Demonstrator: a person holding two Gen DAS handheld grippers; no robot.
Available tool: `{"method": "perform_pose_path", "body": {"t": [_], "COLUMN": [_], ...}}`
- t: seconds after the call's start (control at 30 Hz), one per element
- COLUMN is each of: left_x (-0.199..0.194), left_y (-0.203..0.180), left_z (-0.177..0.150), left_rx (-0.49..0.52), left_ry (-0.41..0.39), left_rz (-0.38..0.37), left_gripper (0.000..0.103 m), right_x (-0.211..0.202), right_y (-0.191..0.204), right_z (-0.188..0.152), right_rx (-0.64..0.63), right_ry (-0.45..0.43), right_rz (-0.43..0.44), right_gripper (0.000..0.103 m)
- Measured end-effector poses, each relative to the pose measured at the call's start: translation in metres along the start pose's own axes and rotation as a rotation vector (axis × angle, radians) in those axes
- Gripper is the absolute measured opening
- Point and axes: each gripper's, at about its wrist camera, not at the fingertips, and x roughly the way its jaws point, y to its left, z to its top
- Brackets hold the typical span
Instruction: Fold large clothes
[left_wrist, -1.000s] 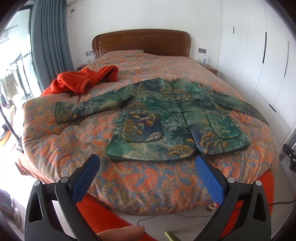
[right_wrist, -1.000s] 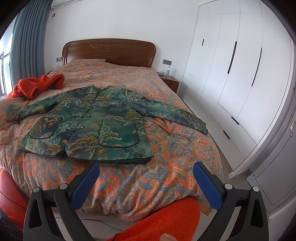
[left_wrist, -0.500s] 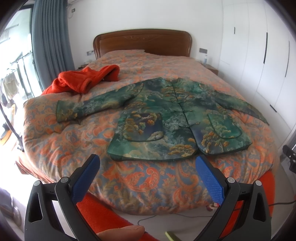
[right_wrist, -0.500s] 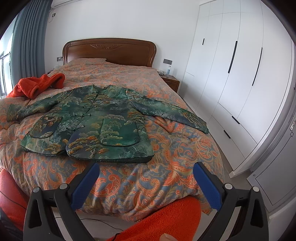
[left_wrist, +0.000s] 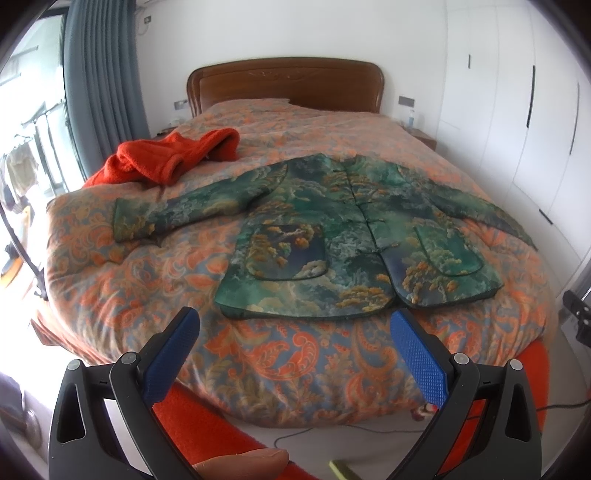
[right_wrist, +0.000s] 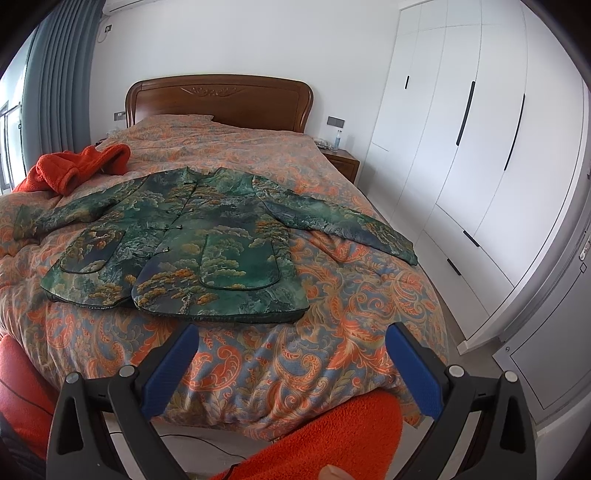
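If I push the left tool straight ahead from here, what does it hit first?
Probably the quilt at the bed's foot, just short of the jacket hem. The left tool is open, nothing between; depth is uncertain.

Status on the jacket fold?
Left gripper open, right gripper open, both short of bed. Jacket flat, sleeves out, unfolded. Red garment beside it, apart.

Both grippers have black triangular-cutout frames, silver screws, textured blue pads, below fuzzy orange-red sleeves

a fingertip is cut off at the left wrist view's bottom edge.
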Motion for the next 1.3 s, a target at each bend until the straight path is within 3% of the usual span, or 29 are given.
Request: {"method": "perform_pose_path", "body": {"t": [1.3], "left_x": [0.0038], "left_y": [-0.0054], "left_z": [-0.0012], "left_rx": [0.001], "left_ry": [0.004], "left_rz": [0.009], "left_gripper": [0.103], "right_x": [0.0027], "right_y": [0.0027], "right_z": [-0.0016], "right_rx": [0.002], "right_ry": [0.013], "right_rz": [0.001], "right_gripper": [0.103]}}
